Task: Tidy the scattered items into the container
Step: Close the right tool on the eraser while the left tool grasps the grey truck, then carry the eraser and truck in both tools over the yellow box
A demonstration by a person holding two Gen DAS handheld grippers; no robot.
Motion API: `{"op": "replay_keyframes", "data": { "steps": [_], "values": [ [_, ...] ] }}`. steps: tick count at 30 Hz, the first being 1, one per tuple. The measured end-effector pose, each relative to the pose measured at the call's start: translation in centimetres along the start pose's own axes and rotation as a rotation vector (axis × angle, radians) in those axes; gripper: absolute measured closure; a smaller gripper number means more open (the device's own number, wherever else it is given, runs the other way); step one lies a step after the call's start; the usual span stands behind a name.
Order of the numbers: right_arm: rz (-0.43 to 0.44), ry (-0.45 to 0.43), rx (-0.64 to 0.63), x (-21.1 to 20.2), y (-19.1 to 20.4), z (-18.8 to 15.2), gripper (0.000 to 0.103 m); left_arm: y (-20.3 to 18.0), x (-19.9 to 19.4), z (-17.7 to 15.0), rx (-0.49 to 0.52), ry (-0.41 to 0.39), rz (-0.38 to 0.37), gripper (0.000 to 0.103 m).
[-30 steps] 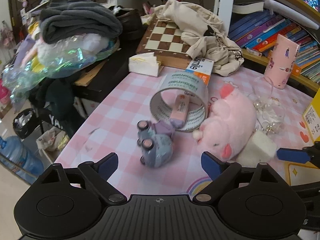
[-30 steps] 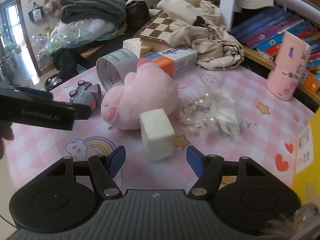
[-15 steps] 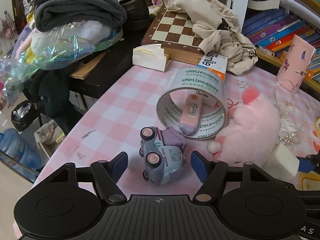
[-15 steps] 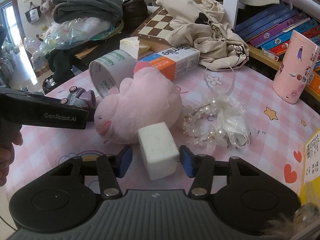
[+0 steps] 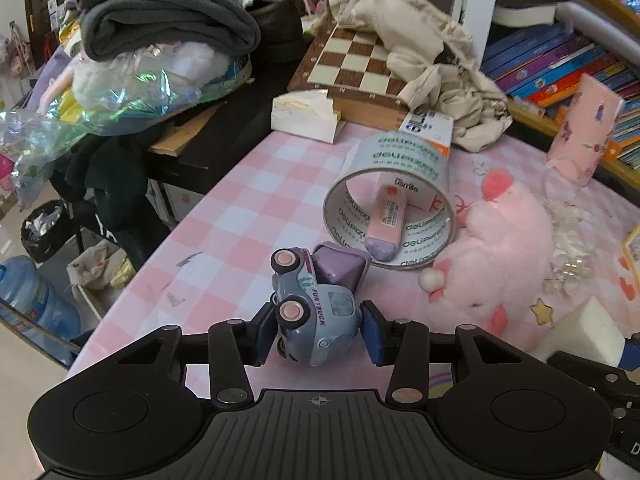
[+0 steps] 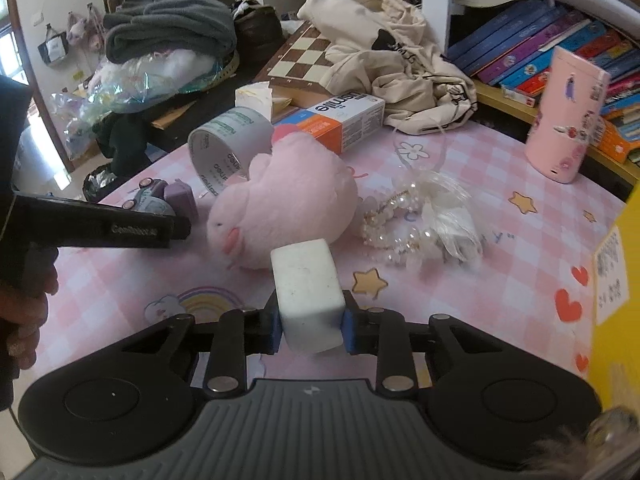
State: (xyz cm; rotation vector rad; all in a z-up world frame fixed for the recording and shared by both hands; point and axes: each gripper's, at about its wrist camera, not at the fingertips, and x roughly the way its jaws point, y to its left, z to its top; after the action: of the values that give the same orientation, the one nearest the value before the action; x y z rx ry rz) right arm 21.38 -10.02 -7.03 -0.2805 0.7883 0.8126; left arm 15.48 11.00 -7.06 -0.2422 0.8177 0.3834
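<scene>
My left gripper (image 5: 316, 338) is shut on a grey-blue toy truck (image 5: 316, 320) lying on its side on the pink checked tablecloth (image 5: 240, 216). My right gripper (image 6: 309, 326) is shut on a white foam block (image 6: 306, 284). A pink plush pig (image 6: 280, 208) lies between them; it also shows in the left wrist view (image 5: 500, 256). A wide tape roll (image 5: 394, 200) lies on its side with a pink eraser (image 5: 386, 220) inside. A bead and ribbon bundle (image 6: 420, 220) lies right of the pig. A yellow container (image 6: 616, 300) stands at the right edge.
A toothpaste box (image 6: 336, 116), chessboard (image 6: 304, 56) and beige cloth (image 6: 392, 60) crowd the back. A pink tumbler (image 6: 564, 116) stands at the right by shelved books (image 6: 532, 52). Clothes and bags (image 5: 152, 40) pile up left of the table edge.
Both grippers moved forward and closed: the left onto the toy truck, the right onto the white foam block.
</scene>
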Motion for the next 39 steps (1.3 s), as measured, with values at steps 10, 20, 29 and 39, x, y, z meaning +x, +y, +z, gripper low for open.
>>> {"op": "replay_keyframes", "data": {
  "steps": [10, 20, 29, 39],
  "values": [
    [-0.075, 0.009, 0.064, -3.7, 1.0, -3.0, 0.077, 1.5, -3.9, -2.5, 0.027, -0.002, -0.087, 0.06],
    [-0.102, -0.019, 0.135, -7.9, 3.4, -5.7, 0.077, 1.9, -7.9, -4.9, 0.113, -0.024, -0.193, 0.06],
    [-0.153, -0.035, 0.211, -12.1, 4.7, -8.7, 0.077, 1.9, -10.7, -6.6, 0.162, -0.02, -0.295, 0.06],
    [-0.225, -0.048, 0.322, -15.4, 4.3, -11.9, 0.077, 0.0, -12.6, -7.4, 0.256, -0.041, -0.389, 0.06]
  ]
}}
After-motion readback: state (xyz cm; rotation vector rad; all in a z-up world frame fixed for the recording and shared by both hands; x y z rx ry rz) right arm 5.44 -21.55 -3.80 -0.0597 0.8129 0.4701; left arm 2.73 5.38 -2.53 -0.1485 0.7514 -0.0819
